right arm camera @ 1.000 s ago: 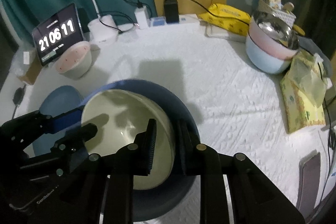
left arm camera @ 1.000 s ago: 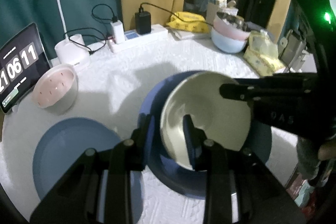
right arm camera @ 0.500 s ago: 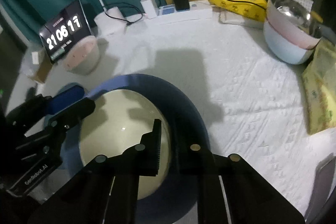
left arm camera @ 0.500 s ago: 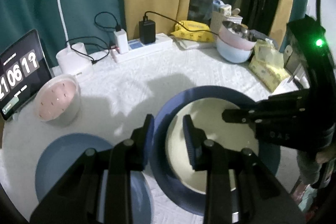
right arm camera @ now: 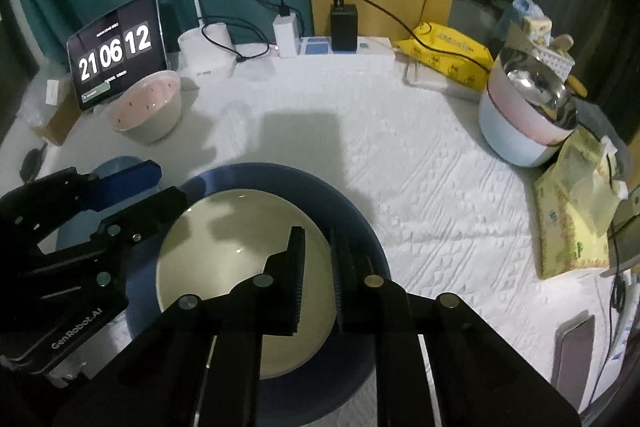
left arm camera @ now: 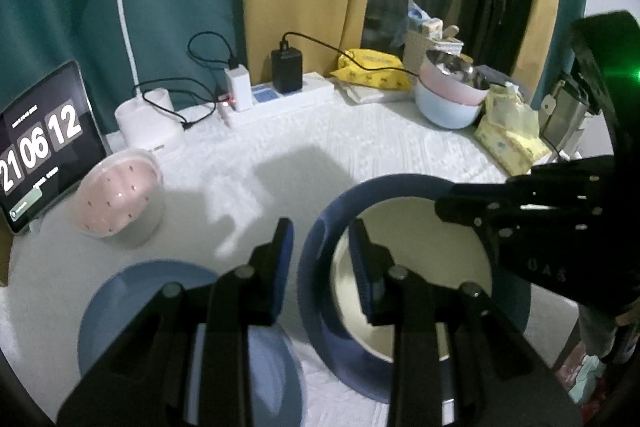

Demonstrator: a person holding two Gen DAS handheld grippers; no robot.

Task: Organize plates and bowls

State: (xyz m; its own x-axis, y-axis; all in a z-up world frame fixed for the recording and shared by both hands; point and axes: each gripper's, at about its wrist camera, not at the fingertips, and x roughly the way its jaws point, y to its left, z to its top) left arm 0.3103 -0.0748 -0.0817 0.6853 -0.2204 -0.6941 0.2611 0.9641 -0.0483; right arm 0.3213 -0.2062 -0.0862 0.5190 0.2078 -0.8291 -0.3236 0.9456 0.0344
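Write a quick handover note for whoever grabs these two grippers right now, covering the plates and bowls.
Left gripper: straddles the dark blue plate at its left rim; whether it grips is unclear.
Right gripper: nearly shut, with the right rim of the cream plate between its fingers.
Done: cream plate lies flat inside the dark blue plate on the table.
Left: the light blue plate lies alone beside them. The pink bowl sits apart from the bowl stack at the far right. Probably release first, then gather these.
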